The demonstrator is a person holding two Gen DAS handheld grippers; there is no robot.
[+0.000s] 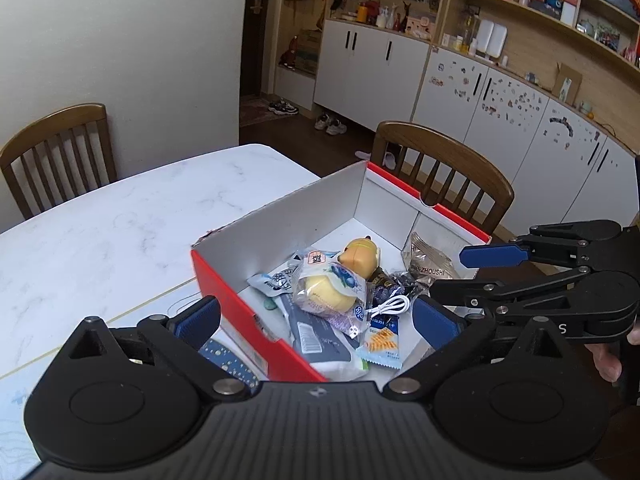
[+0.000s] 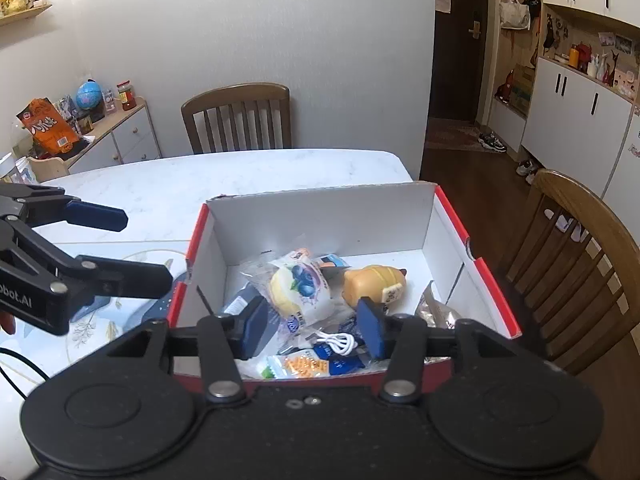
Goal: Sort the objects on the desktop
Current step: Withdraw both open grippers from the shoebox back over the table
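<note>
Left gripper (image 1: 316, 318), right gripper (image 2: 312, 330): both spread, empty | coiled white cable (image 2: 338, 342) between right's fingertips: light, floppy, probably slippery; pinch the bundled coil.

A red box (image 1: 240, 312) with white inner walls stands on the marble table (image 1: 100, 220). Inside lie a wrapped yellow cake (image 1: 324, 294), a yellow toy (image 1: 360, 256), a white cable (image 1: 390, 305), an orange packet (image 1: 380, 346) and a clear bag (image 1: 428, 258). The left gripper (image 1: 316, 320) spreads wide across the box's near wall; the right gripper (image 1: 460, 284) hangs open above the right side
</note>
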